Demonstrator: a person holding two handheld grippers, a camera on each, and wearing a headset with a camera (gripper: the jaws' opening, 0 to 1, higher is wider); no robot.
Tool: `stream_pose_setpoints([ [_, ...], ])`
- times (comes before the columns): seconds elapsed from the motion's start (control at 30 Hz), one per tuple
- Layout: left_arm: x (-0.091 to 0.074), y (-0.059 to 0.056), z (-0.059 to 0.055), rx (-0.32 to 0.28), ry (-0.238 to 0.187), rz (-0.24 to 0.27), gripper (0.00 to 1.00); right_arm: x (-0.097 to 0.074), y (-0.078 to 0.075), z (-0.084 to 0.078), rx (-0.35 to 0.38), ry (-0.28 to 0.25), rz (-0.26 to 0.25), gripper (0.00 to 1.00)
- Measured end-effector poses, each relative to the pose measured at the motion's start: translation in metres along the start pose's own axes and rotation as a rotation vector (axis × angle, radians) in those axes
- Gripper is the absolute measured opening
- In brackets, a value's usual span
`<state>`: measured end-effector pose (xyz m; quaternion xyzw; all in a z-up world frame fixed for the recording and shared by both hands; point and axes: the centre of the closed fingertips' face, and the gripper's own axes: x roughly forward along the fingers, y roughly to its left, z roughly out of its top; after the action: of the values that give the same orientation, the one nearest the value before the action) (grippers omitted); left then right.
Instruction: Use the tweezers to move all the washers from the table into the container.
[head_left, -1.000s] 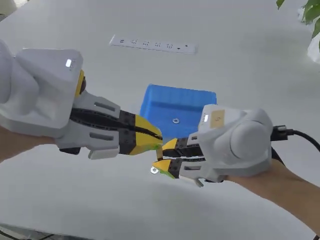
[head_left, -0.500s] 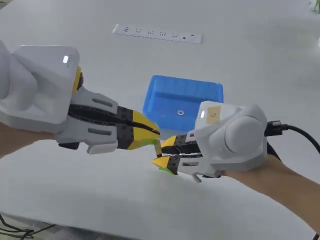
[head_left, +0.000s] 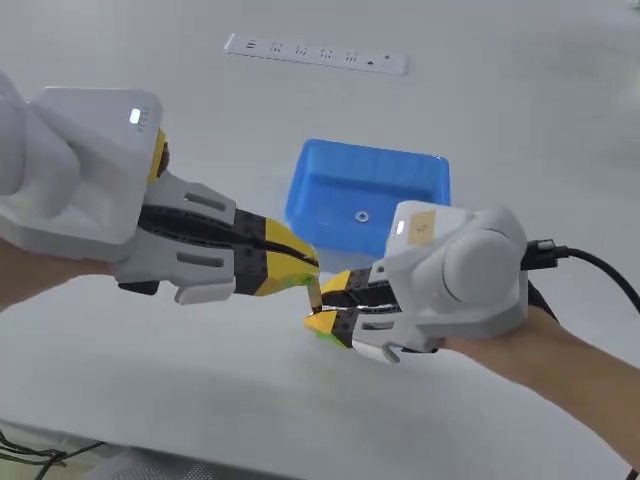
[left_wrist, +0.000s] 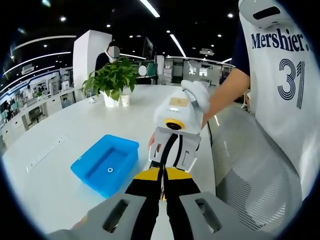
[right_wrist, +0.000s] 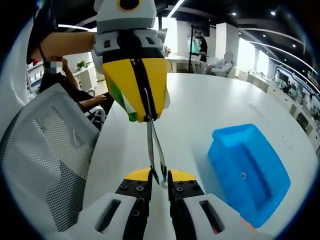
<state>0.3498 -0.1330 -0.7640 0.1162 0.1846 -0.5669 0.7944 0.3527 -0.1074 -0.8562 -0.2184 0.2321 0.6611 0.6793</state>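
Head view: rectangular glossy blue container (head_left: 320, 195) holds round metal washer (head_left: 362, 215).

Grippers tip to tip above table (head_left: 520, 120): left gripper (head_left: 312, 272) facing right gripper (head_left: 322, 305). Between them, tweezers (right_wrist: 152, 145): joined end in left gripper's jaws, tips reaching between right gripper's jaws, contact there unclear. Near, to left of left gripper and to right of right gripper: container (head_left: 400, 185), on table. Inside, on its floor: one washer (head_left: 362, 215). Beyond container, well apart from both grippers: power strip (head_left: 315, 55), flat on table. Left of right gripper, beside table: mesh chair (right_wrist: 45, 150). Ahead-left of left gripper, past container: potted plant (left_wrist: 112, 80), on table.
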Motion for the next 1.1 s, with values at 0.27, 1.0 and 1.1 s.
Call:
stream_pose_setpoints([
  [0.27,0.002,0.0,-0.005,-0.004,0.004,0.006,0.05,0.003,0.0,-0.004,0.004,0.012,0.005,0.13],
  [1.0,0.006,0.004,-0.012,0.009,0.023,0.003,0.05,0.009,0.0,-0.01,0.011,0.024,0.015,0.13],
  [1.1,0.006,0.004,-0.011,0.014,0.018,0.005,0.05,0.009,-0.001,-0.009,0.013,0.019,0.013,0.13],
])
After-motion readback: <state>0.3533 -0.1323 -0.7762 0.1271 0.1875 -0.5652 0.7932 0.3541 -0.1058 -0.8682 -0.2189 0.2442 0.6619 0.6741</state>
